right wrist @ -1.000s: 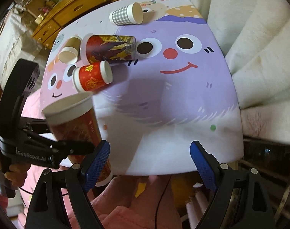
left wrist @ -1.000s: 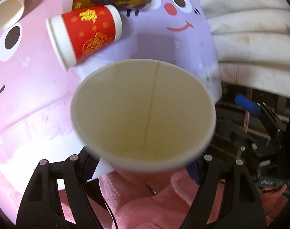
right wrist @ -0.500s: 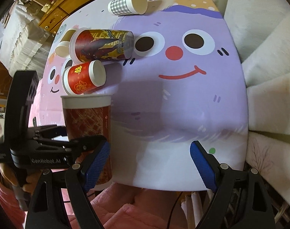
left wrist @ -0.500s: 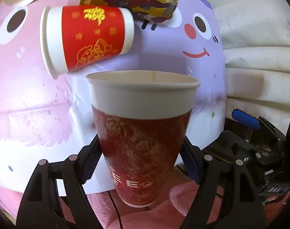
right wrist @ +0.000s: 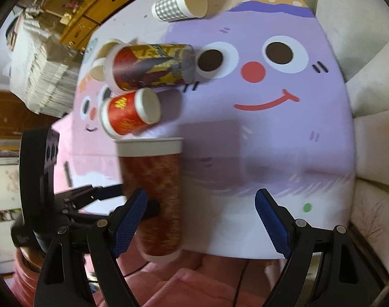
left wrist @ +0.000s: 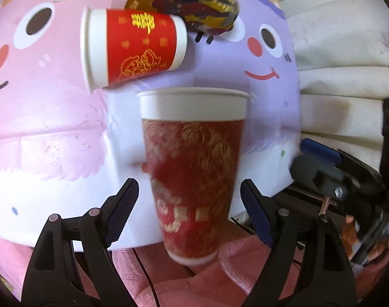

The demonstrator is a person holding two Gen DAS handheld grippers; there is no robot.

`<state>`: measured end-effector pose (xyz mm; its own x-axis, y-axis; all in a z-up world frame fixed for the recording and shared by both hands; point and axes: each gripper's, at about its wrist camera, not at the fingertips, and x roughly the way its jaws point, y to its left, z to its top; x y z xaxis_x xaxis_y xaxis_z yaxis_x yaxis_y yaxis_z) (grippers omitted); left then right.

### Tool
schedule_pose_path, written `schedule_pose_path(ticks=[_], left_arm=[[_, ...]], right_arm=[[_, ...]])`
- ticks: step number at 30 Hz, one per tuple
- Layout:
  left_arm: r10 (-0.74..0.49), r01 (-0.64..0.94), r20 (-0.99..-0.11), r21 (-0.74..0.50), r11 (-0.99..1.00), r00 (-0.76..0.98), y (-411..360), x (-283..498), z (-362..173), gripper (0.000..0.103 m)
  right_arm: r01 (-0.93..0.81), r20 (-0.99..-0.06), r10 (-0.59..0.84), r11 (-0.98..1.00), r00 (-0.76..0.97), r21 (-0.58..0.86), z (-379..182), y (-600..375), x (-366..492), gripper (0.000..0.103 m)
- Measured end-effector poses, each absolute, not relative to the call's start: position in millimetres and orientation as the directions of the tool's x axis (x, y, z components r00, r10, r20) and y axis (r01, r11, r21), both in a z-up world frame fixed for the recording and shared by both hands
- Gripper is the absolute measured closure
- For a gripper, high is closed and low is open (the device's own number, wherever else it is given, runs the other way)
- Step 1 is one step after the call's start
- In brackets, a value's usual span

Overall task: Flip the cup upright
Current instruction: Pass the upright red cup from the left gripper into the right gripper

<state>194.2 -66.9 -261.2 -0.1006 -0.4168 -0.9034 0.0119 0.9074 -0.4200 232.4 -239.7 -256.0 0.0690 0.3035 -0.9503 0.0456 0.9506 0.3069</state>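
A tall dark-red paper cup point(left wrist: 194, 168) with a white rim stands mouth-up between my left gripper's point(left wrist: 189, 202) fingers, motion-blurred. The fingers stand apart from its sides with small gaps, so the gripper is open. The cup's base hangs in front of the table edge, over pink cloth. In the right wrist view the same cup point(right wrist: 153, 197) is upright at lower left, beside my right gripper's left finger point(right wrist: 129, 220). My right gripper point(right wrist: 199, 220) is open and empty above the table's near edge.
On the cartoon-face tablecloth point(right wrist: 271, 133) lie a small red cup point(left wrist: 135, 50) point(right wrist: 129, 113), a large patterned cup point(right wrist: 150, 67) point(left wrist: 184, 0), a checked cup point(right wrist: 180, 3) and plain cups point(right wrist: 98, 65), all on their sides. White cushions point(right wrist: 373, 76) border the right.
The dark-red cup went from tilted mouth-toward-camera to upright. My left gripper's fingers have opened away from its sides, and the cup has shifted right and lower, blurred with motion.
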Motion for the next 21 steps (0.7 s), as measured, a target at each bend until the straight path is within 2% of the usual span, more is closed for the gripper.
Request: schedule_pose_path(ticks=[4,11,15,21], left_arm=[[-0.392,0.033,-0.919,-0.393,0.919,-0.043,-56,184,-232,0.023],[-0.289,-0.007,-0.951,-0.291,0.957,0.11,-17,164,-198,0.023],[-0.224,-0.1,-0.959,-0.243,0.965,0.173,6,150,-195,0.023],[-0.204,-0.148,-0.963,-0.231,0.962,0.176,33,127,-205,0.023]], right_arm=[[0.071,-0.936,0.347,0.934,0.061,0.351,-256,-231,240,0.015],[0.104,-0.942,0.334,0.939,-0.031,0.329,-282,-205,250,0.015],[0.133,-0.929,0.359,0.929,-0.086,0.346,-302,-190,250,0.015],[0.145,-0.932,0.34,0.935,-0.122,0.323,-323,-164,246,0.015]])
